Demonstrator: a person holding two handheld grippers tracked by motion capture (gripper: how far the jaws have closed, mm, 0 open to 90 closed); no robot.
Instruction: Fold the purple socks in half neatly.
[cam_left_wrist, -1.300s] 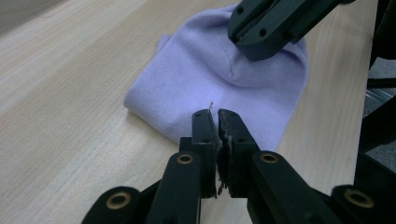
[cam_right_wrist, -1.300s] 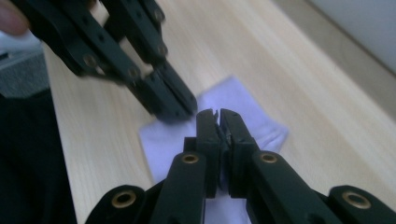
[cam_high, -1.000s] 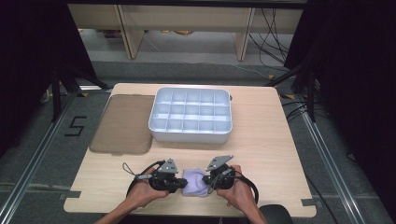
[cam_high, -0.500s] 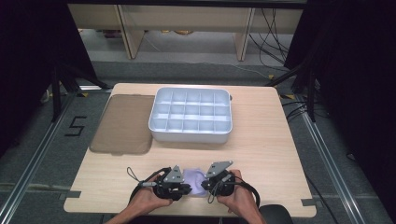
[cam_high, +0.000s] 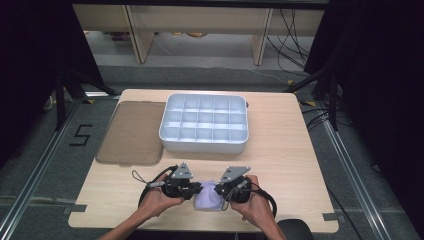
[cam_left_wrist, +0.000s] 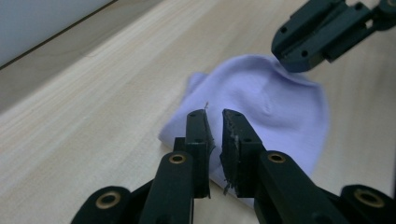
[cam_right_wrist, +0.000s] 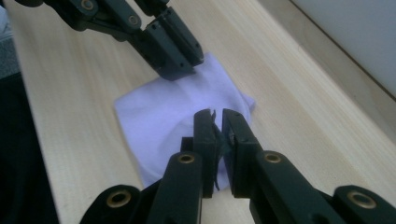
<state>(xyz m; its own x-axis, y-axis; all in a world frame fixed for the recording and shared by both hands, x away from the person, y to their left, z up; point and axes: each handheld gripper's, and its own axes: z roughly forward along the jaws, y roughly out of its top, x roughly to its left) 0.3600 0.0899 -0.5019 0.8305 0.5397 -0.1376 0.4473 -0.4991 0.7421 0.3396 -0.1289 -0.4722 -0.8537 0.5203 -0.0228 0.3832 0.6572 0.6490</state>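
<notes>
Cloth of pale lilac is seen lying rumpled on the near edge of the wooden table, between the two grippers. The left gripper and right gripper are each held almost closed, a narrow gap left, with nothing pinched; both have just been opening slightly. Folding appears barely begun, and the white compartment tray farther back is judged still unfilled. A brown lid lies beside it. Grey floor, cables and shelf legs are seen around.
</notes>
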